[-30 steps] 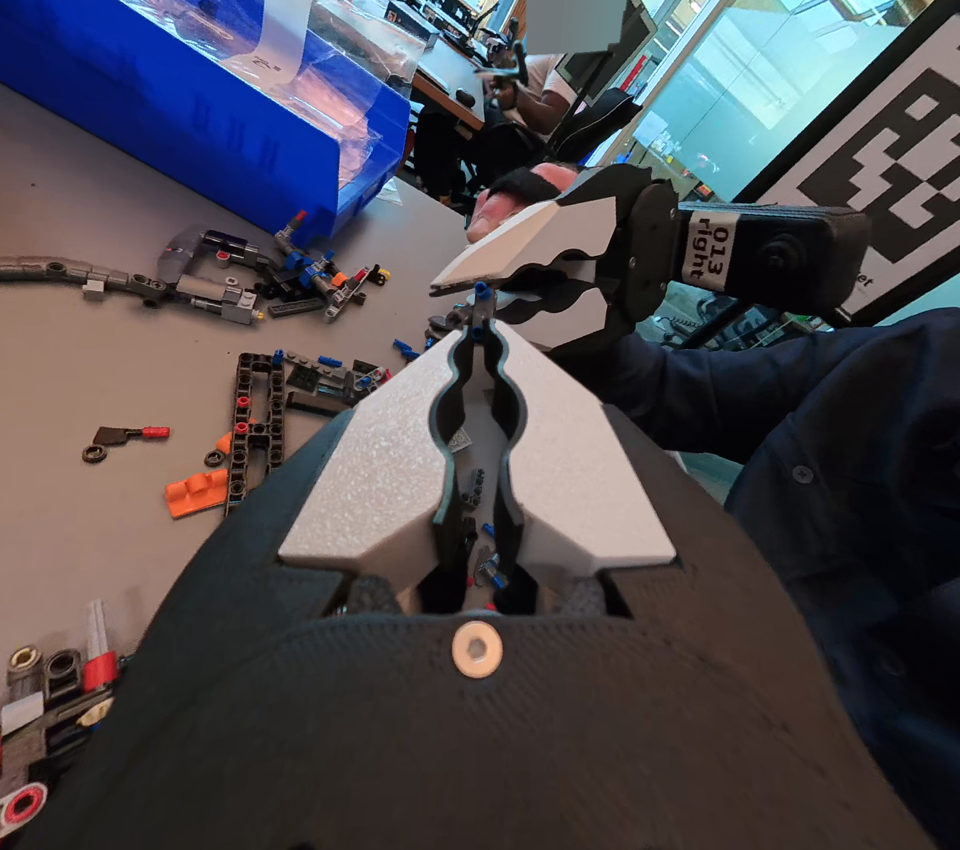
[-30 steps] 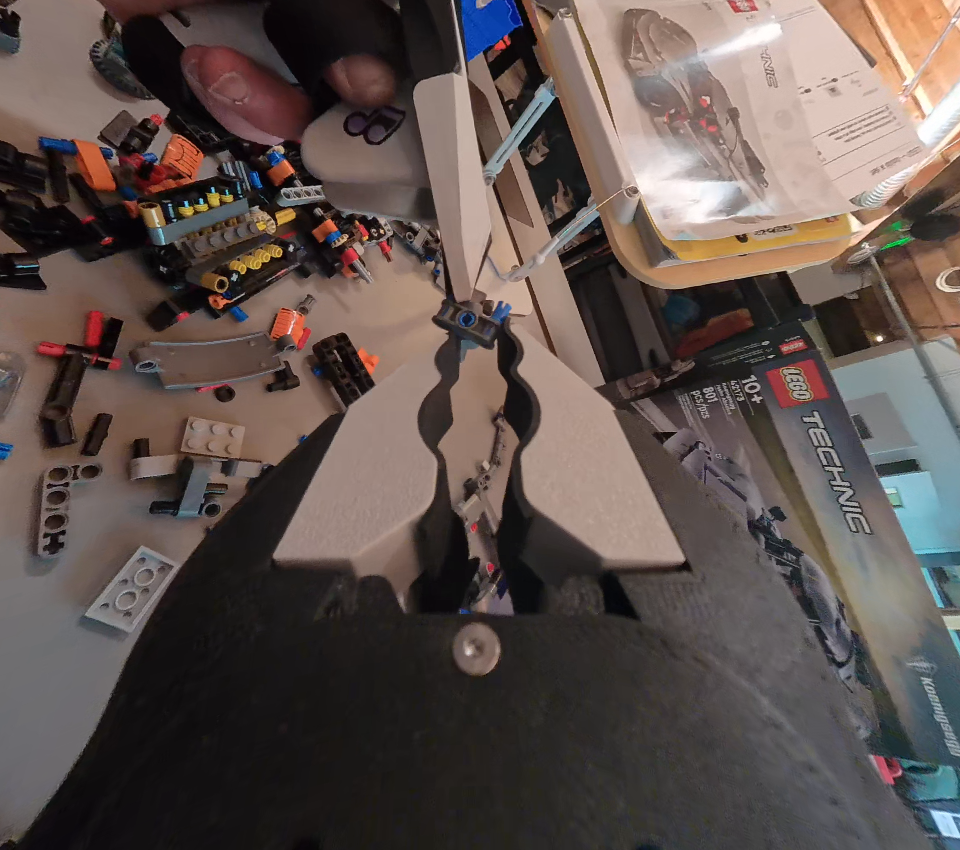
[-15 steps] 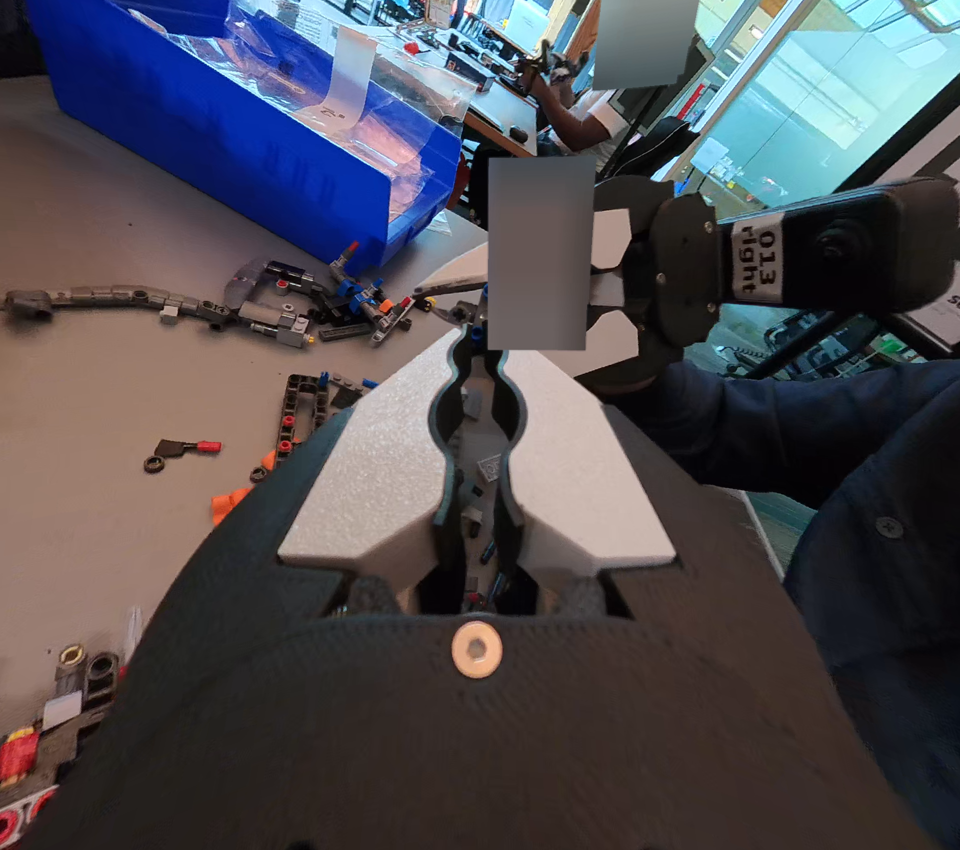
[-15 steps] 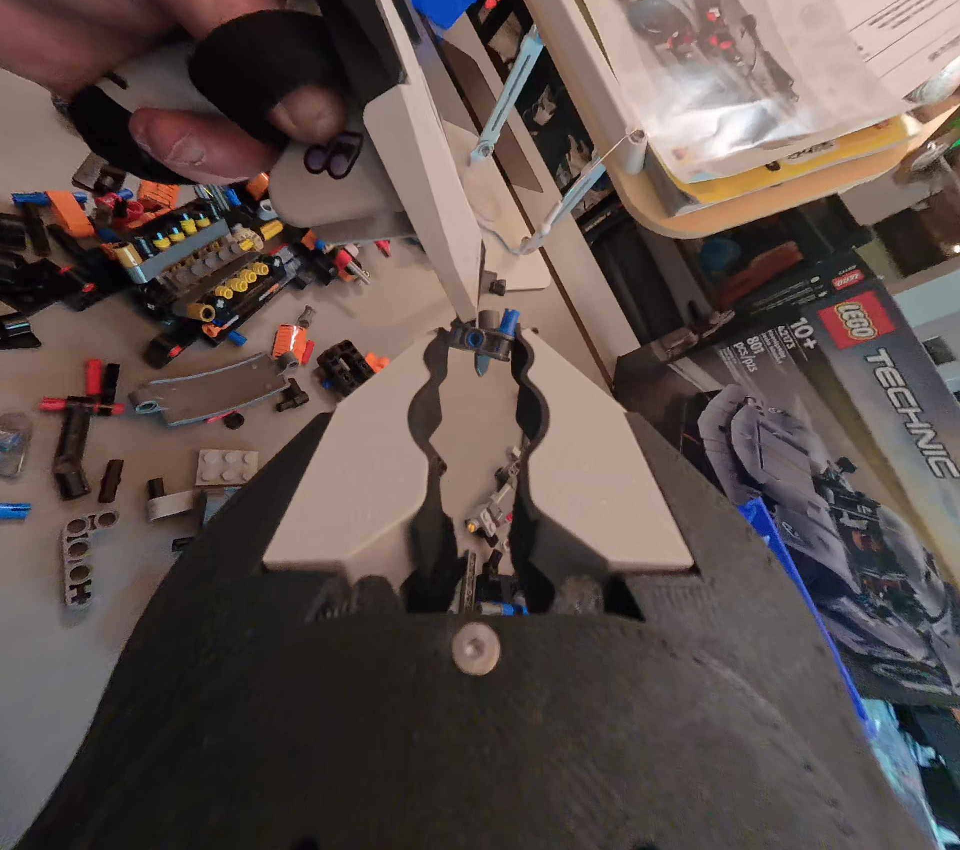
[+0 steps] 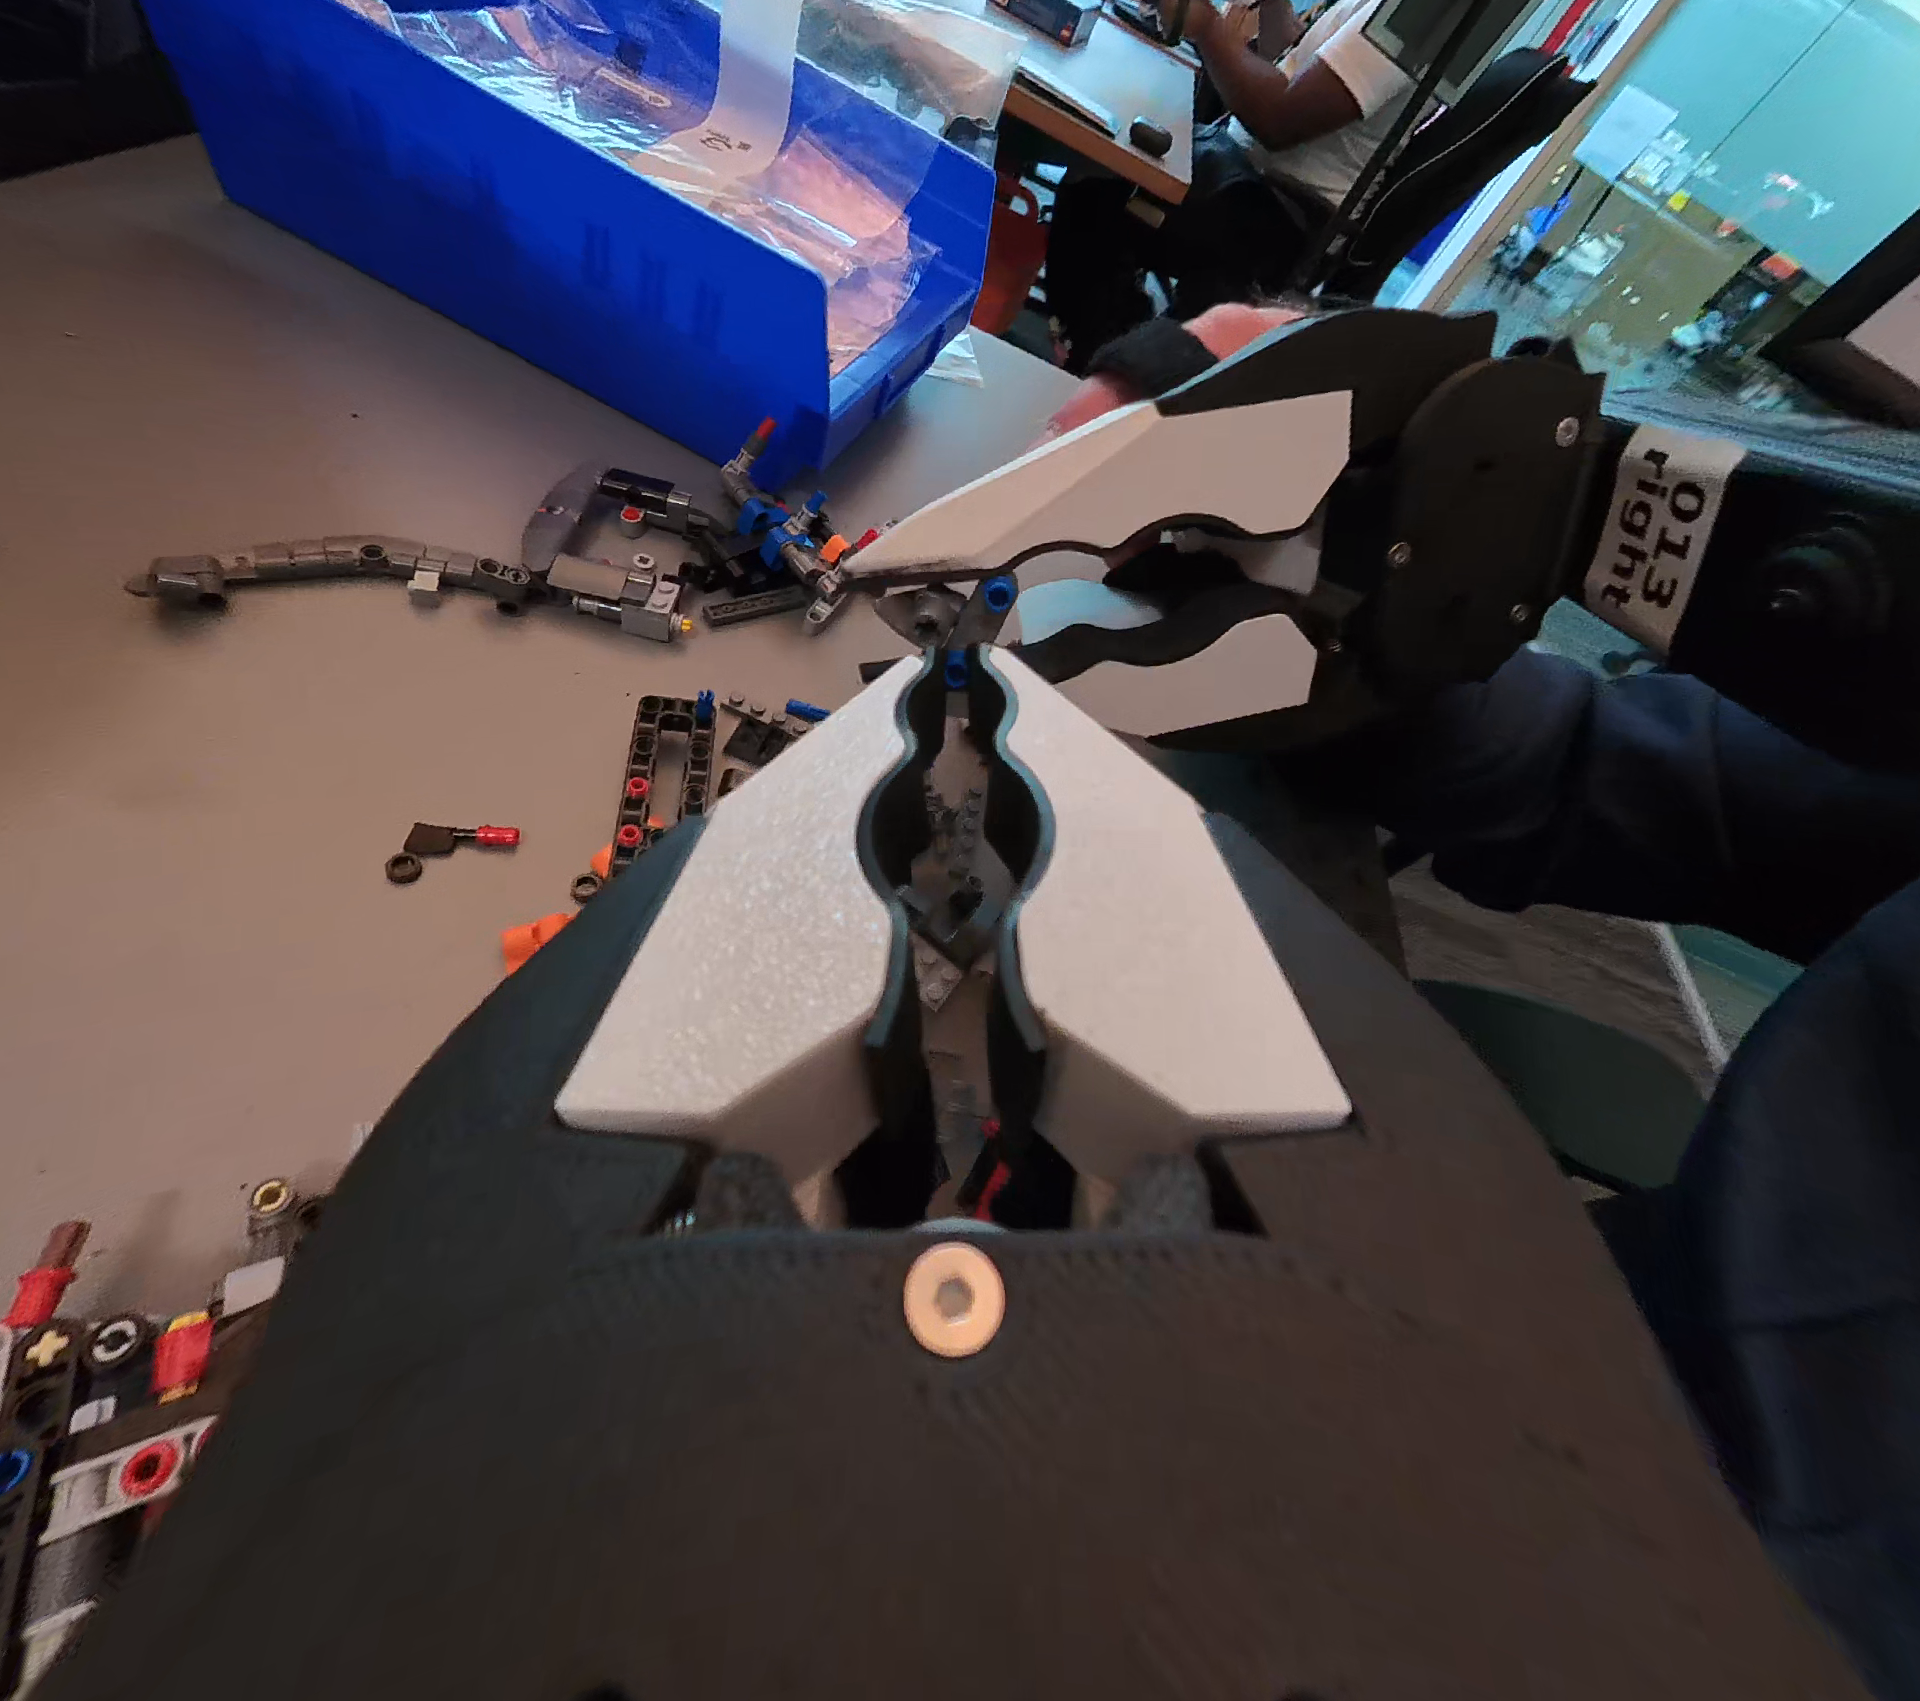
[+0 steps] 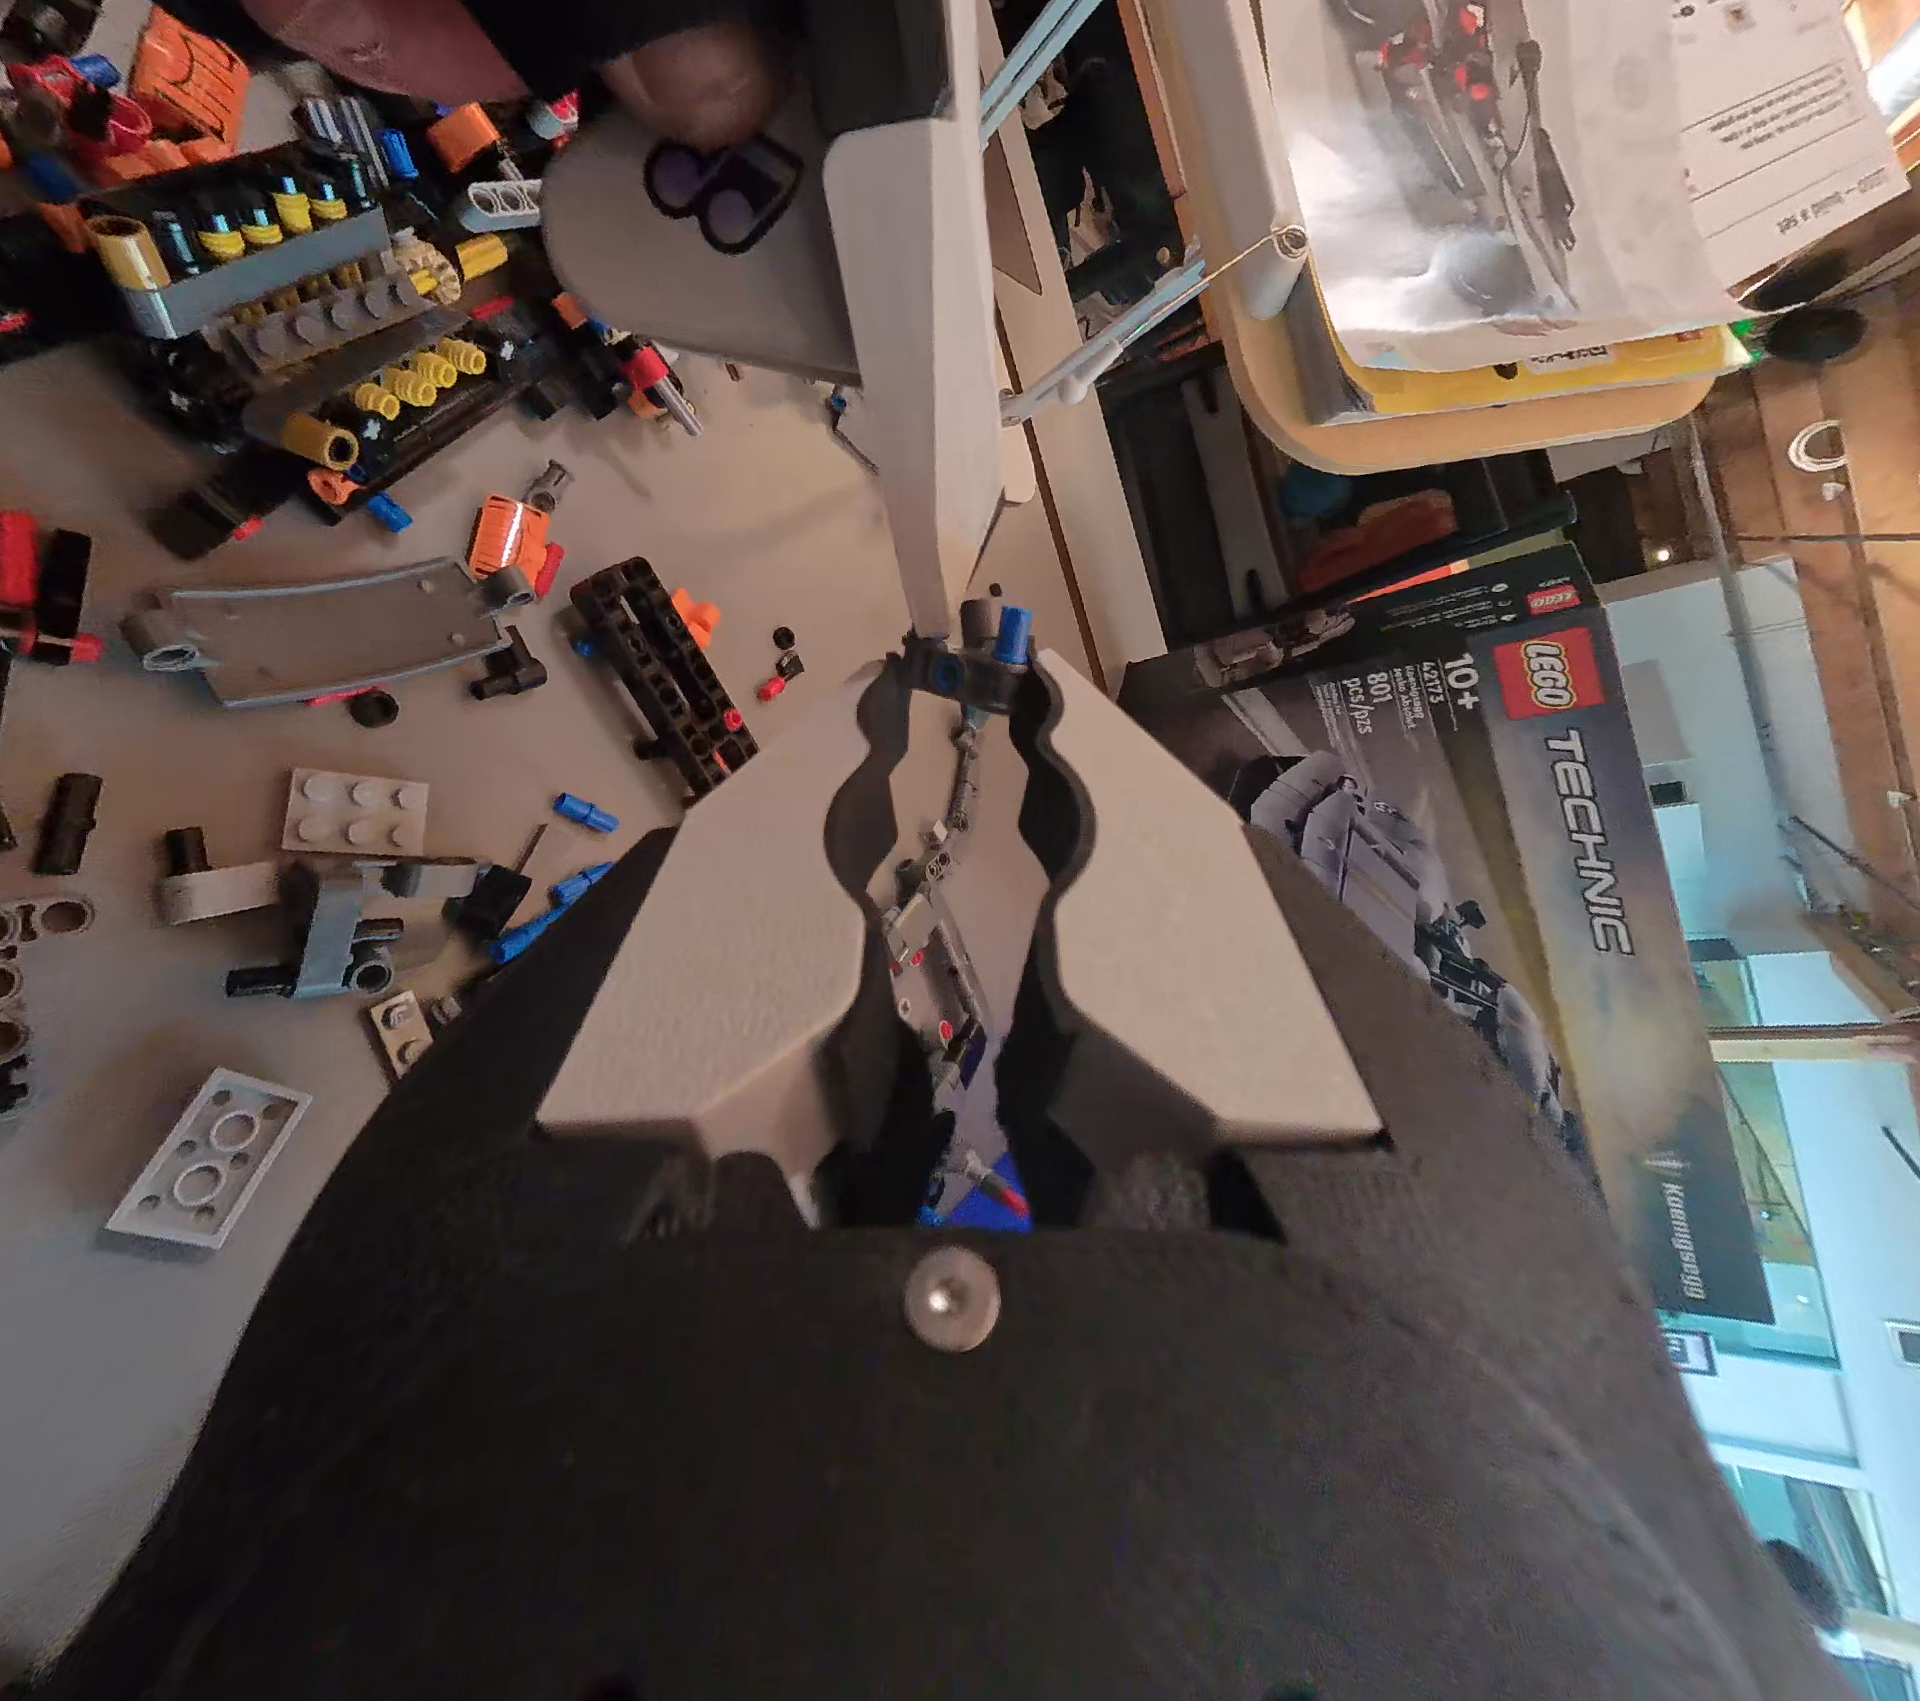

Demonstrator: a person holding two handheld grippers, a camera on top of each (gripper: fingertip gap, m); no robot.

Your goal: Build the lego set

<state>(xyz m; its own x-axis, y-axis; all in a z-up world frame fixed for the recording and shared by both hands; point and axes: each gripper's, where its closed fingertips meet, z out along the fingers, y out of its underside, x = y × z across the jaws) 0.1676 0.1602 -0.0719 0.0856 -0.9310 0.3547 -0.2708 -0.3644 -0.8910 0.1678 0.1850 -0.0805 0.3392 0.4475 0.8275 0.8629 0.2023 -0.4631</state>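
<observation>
Both grippers point(image 5: 951, 664) point(image 6: 961, 664) pinch one small connector point(image 6: 971, 664) above our table point(image 5: 208, 716), where most parts lie loose.

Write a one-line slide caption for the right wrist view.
Right hand-held gripper pinches a small dark connector with blue pins against the left hand-held gripper's tip, above scattered bricks.

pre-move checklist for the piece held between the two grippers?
1. Left gripper shut on the small dark grey connector piece with blue pins: ok.
2. Right gripper shut on the same piece: ok.
3. Piece held above the grey table, off the loose parts: ok.
4. Blue pin fully seated: cannot tell.
5. Open instruction booklet in view on its stand: ok.
</observation>
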